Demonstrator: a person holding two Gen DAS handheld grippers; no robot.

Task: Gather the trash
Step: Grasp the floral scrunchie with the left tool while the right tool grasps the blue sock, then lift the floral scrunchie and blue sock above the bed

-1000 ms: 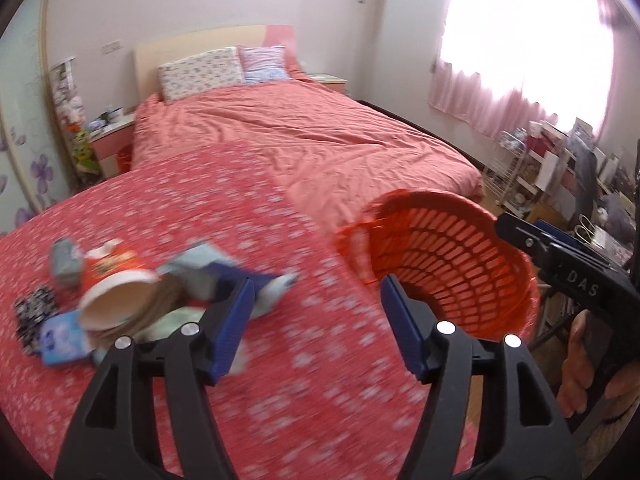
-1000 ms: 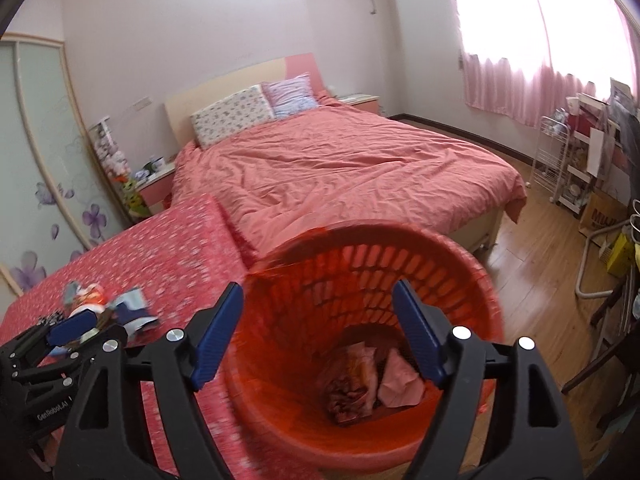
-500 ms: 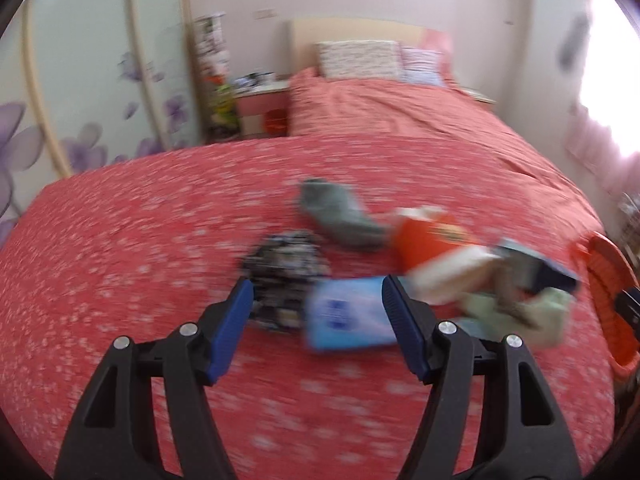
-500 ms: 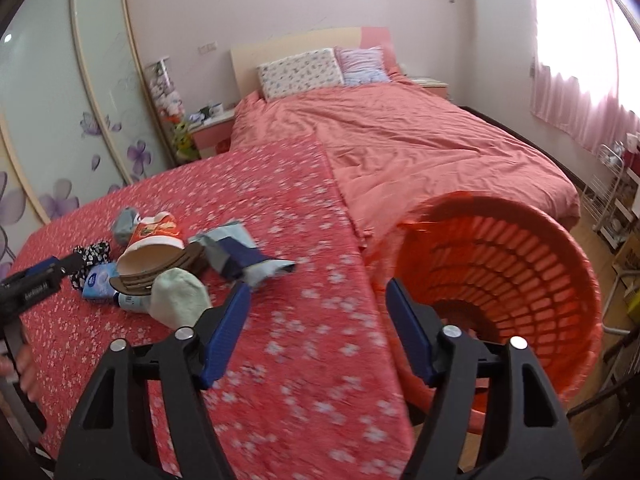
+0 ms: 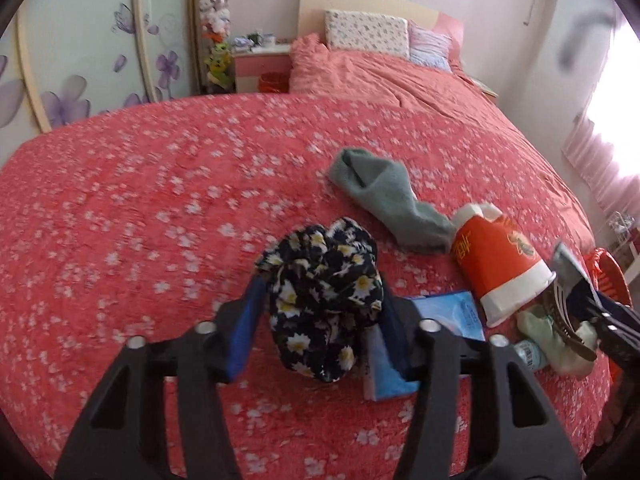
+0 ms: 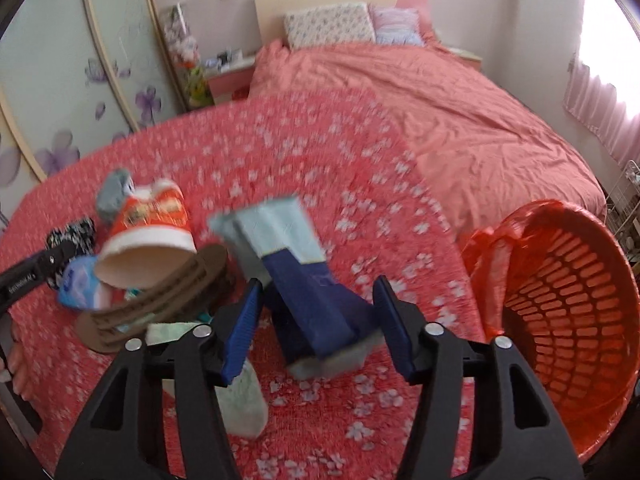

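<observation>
1. The bedspread (image 5: 160,208), filling the middle of the left wrist view, is matt red cloth with a white flower print and a faintly quilted texture.
2. The black floral fabric (image 5: 324,300), centre of that frame, is soft crumpled cloth.
3. The grey-green sock (image 5: 384,200), just above it, is fuzzy knit.
4. The cup (image 5: 496,268), at the right, looks like printed paper with a smooth, slightly glossy skin.
5. The blue packet (image 5: 452,312) beside it is shiny plastic film.
6. The basket (image 6: 560,304), lower right of the right wrist view, is glossy orange slotted plastic.
7. The sandal (image 6: 160,300), lower left there, is matt brown with a ribbed sole.
8. The gripper pads (image 6: 242,328) look like matt blue plastic, on black frames with bright metal bolt heads.
</observation>
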